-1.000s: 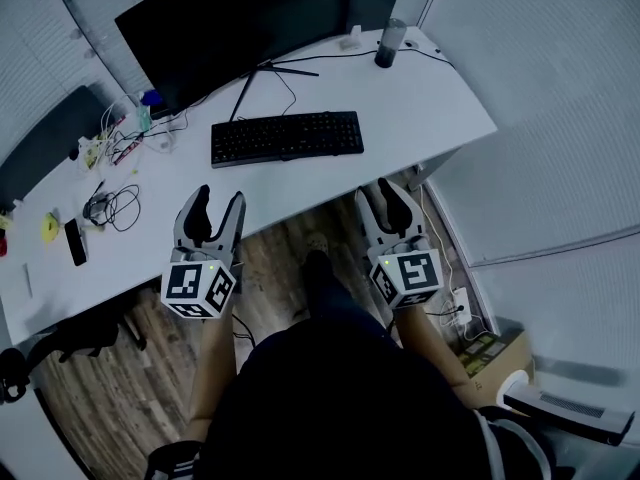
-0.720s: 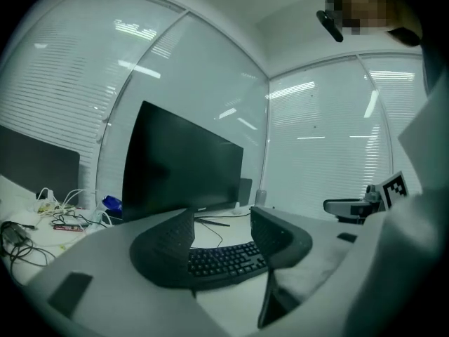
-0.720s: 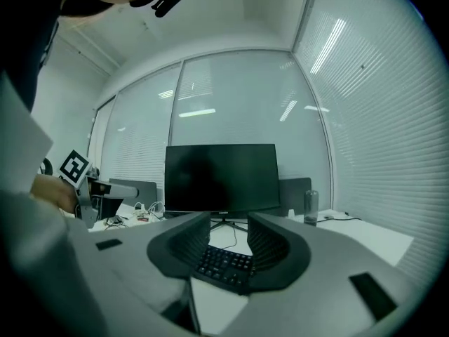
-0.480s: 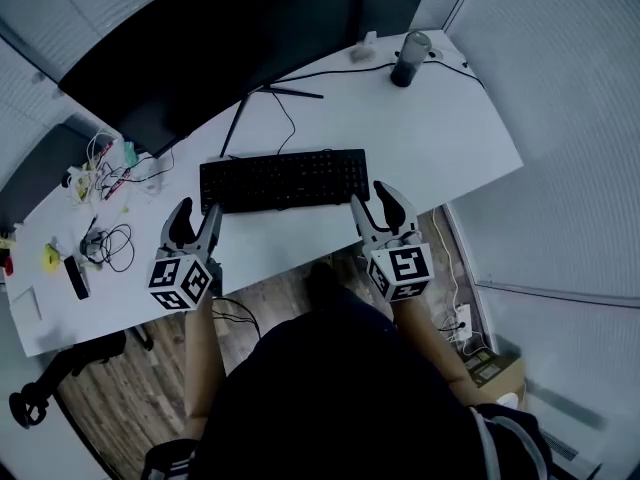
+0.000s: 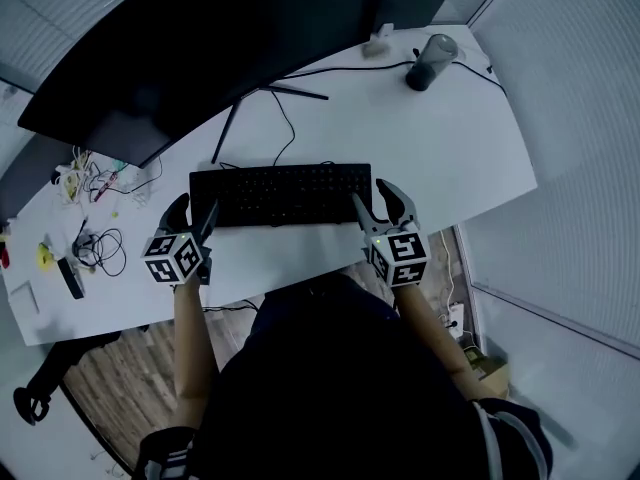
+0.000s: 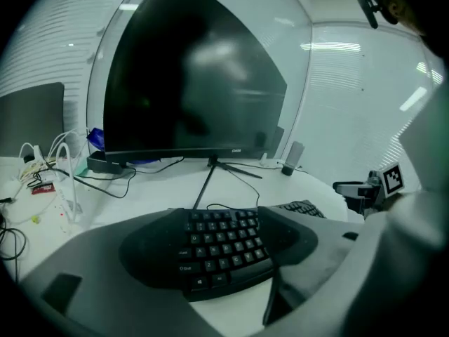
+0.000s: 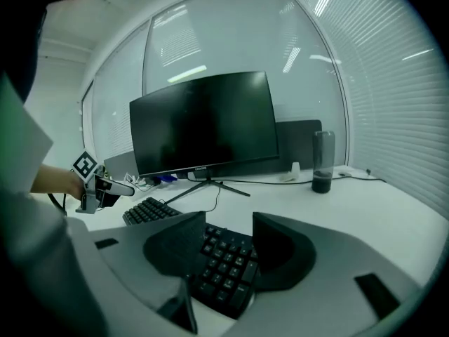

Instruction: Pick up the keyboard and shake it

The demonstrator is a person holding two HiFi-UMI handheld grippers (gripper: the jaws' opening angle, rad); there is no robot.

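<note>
White desk (image 5: 450,138), dim office — keyboard (image 5: 280,194) lies flat before the monitor (image 5: 200,58). My left gripper (image 5: 193,211) & right gripper (image 5: 378,200), jaws just now opening wide, straddle its ends, nothing pinched — I'd clamp both evenly, approx. level.

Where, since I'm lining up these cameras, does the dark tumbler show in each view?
Head view: tumbler, top right.
Left gripper view: tumbler, small, right of centre.
Right gripper view: tumbler, right of centre, mid-height.
Shared landmark: the monitor, left of it in all three.
</note>
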